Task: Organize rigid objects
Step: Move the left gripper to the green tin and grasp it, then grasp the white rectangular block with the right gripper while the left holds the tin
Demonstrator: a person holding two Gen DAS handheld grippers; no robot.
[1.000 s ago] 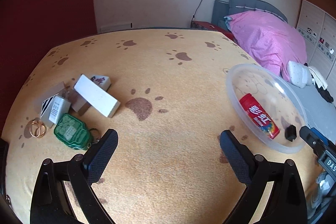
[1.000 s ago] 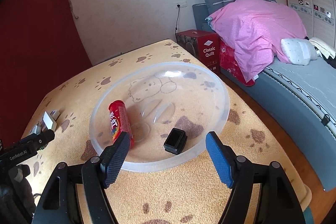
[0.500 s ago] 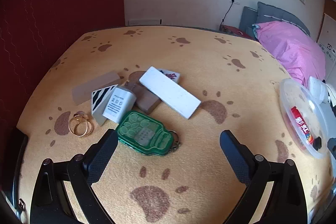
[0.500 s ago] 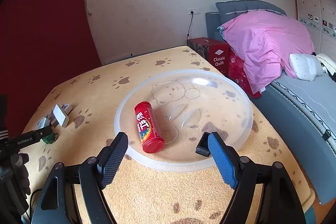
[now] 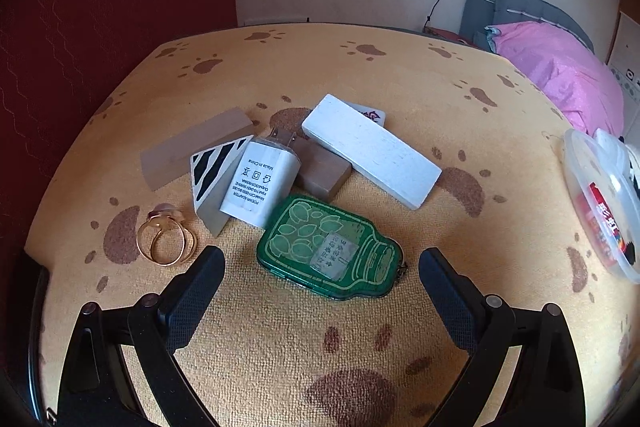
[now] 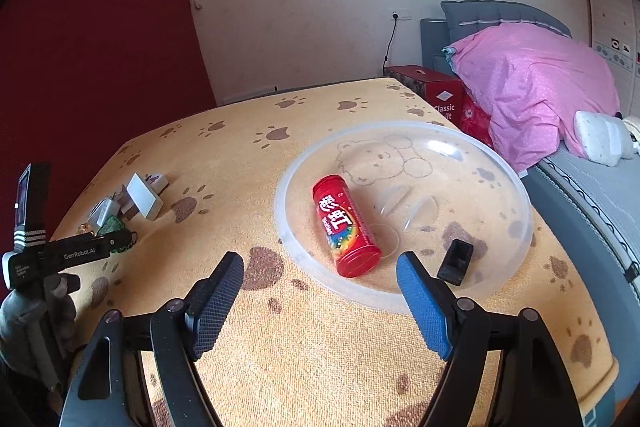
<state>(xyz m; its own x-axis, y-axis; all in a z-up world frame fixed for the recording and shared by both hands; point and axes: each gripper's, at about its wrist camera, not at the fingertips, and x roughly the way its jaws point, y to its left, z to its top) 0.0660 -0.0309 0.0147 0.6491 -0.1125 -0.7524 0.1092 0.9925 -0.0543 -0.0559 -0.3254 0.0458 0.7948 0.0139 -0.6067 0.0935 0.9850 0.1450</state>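
Between the left gripper (image 5: 322, 281) fingers, spread wide and grasping nothing, a green bottle-shaped tin (image 5: 330, 247) lies flat on the paw-print counter (image 5: 400, 79), closer to the right finger, neither pad touching it. Just beyond the fingertips: white power adapter (image 5: 260, 183) leaning on a striped block (image 5: 214, 171), brown block (image 5: 322, 167), long white block (image 5: 370, 151) overlapping a mahjong tile (image 5: 372, 114), flat tan block (image 5: 192, 147). Two gold rings (image 5: 166, 239) sit just outside the left finger.

Ahead of the right gripper (image 6: 320, 293), fingers also released and empty, stands the clear bowl (image 6: 516, 183). Inside it: red candy tube (image 6: 346, 227) on its side, beyond the gap between the fingertips; small black part (image 6: 456, 261) just past the right finger.
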